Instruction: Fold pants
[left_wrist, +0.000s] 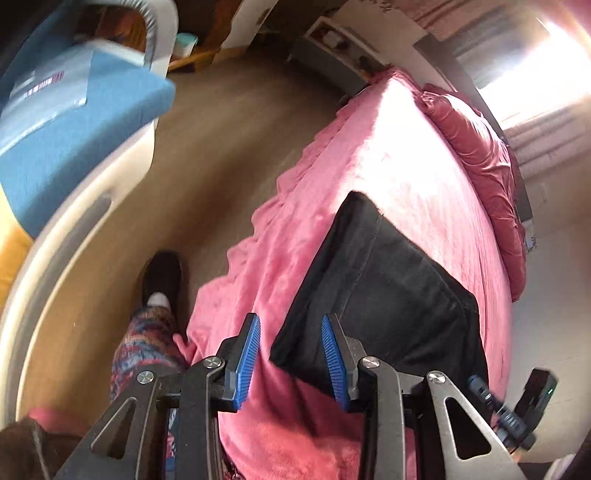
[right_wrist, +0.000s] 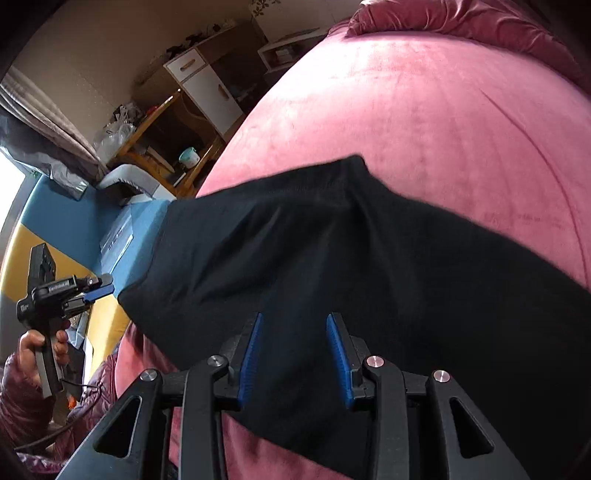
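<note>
Black pants (left_wrist: 384, 291) lie folded on a pink bed cover (left_wrist: 376, 158), near the bed's near edge. My left gripper (left_wrist: 290, 326) is open and empty, just above the pants' near left corner. In the right wrist view the pants (right_wrist: 332, 251) spread wide across the cover (right_wrist: 424, 122). My right gripper (right_wrist: 293, 325) is open and empty, hovering over the pants' near edge. The left gripper (right_wrist: 99, 286) also shows in the right wrist view, held in a hand off the bed's left side.
A dark red pillow (left_wrist: 484, 162) lies at the bed's far side. A blue and yellow seat (left_wrist: 70, 147) stands left across the wooden floor (left_wrist: 229, 155). My foot in a black shoe (left_wrist: 162, 277) stands beside the bed. A white cabinet (right_wrist: 207, 85) and wooden shelves (right_wrist: 166, 133) stand beyond.
</note>
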